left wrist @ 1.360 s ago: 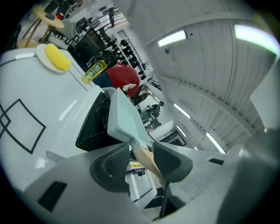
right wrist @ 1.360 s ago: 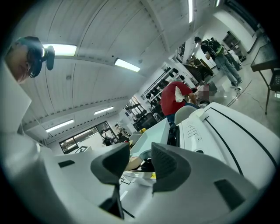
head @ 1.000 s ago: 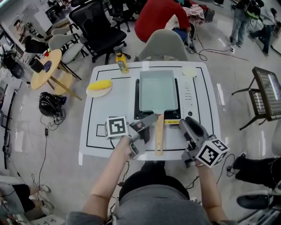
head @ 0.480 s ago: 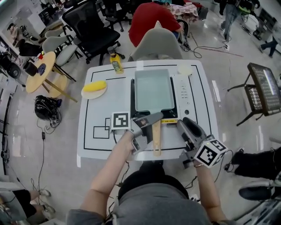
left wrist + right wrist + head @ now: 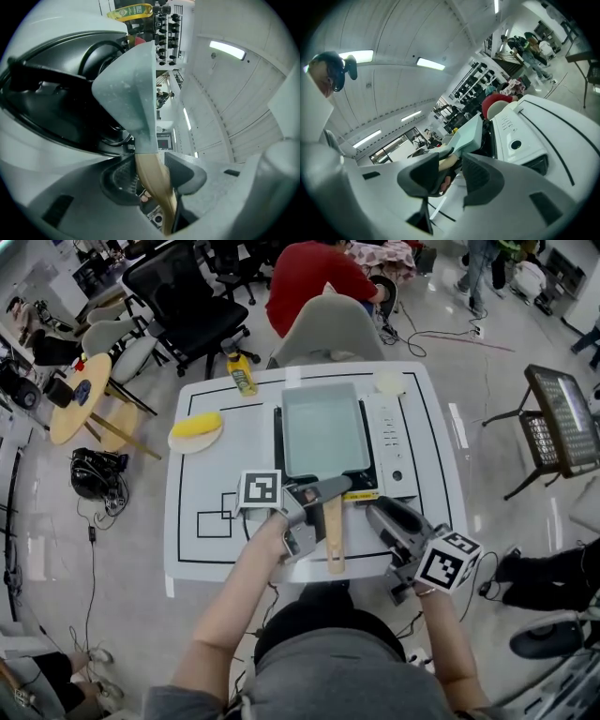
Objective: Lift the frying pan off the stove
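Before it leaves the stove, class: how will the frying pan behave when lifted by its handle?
Probably tips forward: the frying pan carries its wide body beyond the slim wooden handle. Likely stiff; its rectangular shape shouldn't roll.

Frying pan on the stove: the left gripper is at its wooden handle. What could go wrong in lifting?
The left gripper, whose jaws have just been closing on the wooden handle, is the only hold; the frying pan may droop at its far end or twist. Tilted, it might scrape the stove. The right gripper hangs open, giving no support.
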The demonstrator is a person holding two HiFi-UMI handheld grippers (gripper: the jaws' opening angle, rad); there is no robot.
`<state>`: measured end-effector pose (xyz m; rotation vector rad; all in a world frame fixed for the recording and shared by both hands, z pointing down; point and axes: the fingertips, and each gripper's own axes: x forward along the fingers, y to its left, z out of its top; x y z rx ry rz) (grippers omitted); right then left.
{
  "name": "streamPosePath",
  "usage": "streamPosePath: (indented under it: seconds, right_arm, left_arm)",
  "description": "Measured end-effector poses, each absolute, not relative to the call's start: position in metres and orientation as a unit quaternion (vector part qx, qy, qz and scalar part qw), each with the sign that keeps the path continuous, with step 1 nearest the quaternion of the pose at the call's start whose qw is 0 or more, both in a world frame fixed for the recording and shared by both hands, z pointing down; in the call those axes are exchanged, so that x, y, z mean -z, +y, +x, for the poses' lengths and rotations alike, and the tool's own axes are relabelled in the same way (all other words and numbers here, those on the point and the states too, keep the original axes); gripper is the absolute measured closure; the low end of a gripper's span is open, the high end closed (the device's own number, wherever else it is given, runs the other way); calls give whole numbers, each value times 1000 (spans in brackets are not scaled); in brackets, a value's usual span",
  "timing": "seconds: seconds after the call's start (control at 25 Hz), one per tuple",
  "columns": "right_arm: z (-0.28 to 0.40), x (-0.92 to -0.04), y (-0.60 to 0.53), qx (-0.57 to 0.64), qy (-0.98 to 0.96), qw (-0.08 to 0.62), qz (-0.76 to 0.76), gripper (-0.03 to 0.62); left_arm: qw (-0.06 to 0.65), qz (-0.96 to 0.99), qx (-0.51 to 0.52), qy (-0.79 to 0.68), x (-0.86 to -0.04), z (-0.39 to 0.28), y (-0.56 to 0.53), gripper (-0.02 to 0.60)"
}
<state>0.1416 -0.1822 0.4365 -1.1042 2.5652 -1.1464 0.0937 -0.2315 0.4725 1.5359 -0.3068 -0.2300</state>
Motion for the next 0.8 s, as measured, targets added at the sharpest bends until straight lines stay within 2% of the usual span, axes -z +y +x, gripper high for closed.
streamPosePath:
  seconds: [0.44, 0.6, 0.8]
  right_arm:
    - [91, -438, -167, 504, 842, 58, -182, 348]
    - [80, -441, -165, 532, 833, 50, -142, 341]
    - [70, -443, -166, 555, 823, 45, -111, 363]
  left_arm:
    - [705, 688, 116, -133, -470, 95, -233, 419]
    - [703, 688, 113, -139, -475, 93, -233, 419]
    - [705, 686, 113, -144, -478, 92, -232, 419]
